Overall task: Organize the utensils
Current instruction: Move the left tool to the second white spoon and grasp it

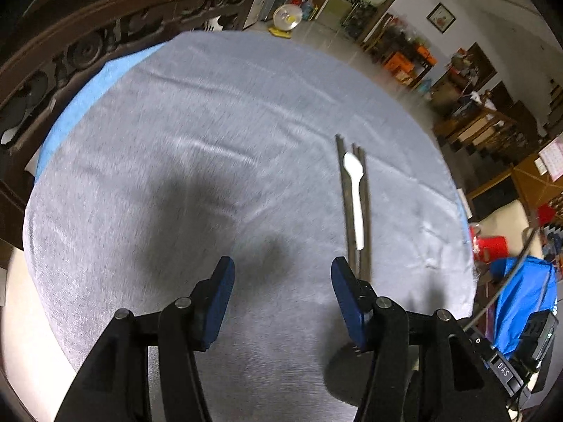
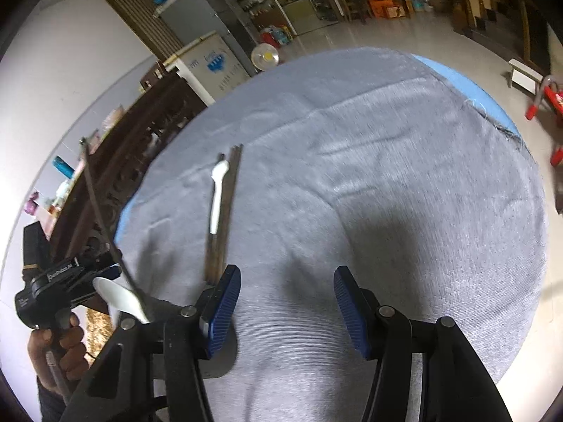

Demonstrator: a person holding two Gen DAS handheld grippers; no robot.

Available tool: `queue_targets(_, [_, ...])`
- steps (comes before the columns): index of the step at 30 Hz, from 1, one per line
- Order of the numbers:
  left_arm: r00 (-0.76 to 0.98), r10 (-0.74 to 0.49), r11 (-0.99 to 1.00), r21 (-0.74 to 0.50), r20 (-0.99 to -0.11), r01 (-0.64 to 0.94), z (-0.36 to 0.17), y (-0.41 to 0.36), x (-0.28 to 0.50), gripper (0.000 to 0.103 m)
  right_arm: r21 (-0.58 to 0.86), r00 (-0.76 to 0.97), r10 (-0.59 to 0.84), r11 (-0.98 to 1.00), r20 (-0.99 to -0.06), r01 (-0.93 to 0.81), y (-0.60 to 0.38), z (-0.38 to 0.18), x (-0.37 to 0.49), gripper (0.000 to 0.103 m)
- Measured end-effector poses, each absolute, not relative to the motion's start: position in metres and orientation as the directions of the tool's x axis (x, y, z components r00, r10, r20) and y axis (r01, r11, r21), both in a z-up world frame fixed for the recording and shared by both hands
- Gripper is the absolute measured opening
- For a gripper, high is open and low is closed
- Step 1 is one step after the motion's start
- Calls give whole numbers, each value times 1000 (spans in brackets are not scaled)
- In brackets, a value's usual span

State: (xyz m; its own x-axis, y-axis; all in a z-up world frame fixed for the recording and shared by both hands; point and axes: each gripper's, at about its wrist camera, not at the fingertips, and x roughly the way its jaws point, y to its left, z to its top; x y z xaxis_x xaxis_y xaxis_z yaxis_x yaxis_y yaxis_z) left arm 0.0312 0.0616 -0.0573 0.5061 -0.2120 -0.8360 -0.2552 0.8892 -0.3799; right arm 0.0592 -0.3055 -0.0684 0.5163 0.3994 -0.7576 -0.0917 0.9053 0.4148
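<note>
Utensils, a white spoon (image 1: 354, 197) atop dark chopsticks (image 1: 366, 211), lie on the cloth-covered counter (image 1: 211, 140), long axis pointing away. Left hand-held gripper (image 1: 282, 302) and right hand-held gripper (image 2: 286, 311) both spread, empty (bundle lies between them, about equally near).

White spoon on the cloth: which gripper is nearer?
Left, slightly. Left gripper sits just short of its handle end, spoon ahead-right; right gripper is further back, spoon ahead-left.

We see matt grey woven cloth (image 1: 211, 140) over the tabletop, a smooth glossy white plastic spoon (image 1: 354, 193) mid-frame between dark, dull wooden chopsticks (image 1: 343, 190), and ribbed blue tool pads (image 2: 220, 313) below.
</note>
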Motion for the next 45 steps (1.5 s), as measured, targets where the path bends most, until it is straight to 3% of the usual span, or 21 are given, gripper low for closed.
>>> queue_targets(8, [440, -207, 912, -335, -874, -237, -73, 53, 55, 58, 384, 495, 378, 918, -782, -95, -299, -86, 70, 59])
queue_targets(17, [322, -272, 919, -344, -907, -191, -83, 17, 152, 58, 396, 466, 391, 914, -794, -92, -299, -97, 81, 59])
queue_targets(22, [277, -247, 936, -302, -929, -180, -90, -6, 199, 57, 405, 449, 399, 910, -800, -86, -303, -104, 92, 59])
queue_targets(29, [224, -224, 947, -266, -948, -180, -106, -24, 232, 46, 424, 441, 415, 902, -796, -85, -307, -106, 105, 59])
queue_targets(31, [208, -207, 952, -246, -956, -181, -111, -26, 236, 22, 425, 441, 418, 901, -795, -88, -307, -106, 107, 59])
queue_targets(33, [215, -199, 956, -238, -956, -173, -110, -26, 237, 11, 427, 439, 421, 900, -794, -92, -308, -106, 110, 59])
queue_targets(45, [195, -259, 957, -279, -946, -81, -99, 31, 193, 11, 432, 398, 441, 894, -805, -118, -303, -91, 142, 59])
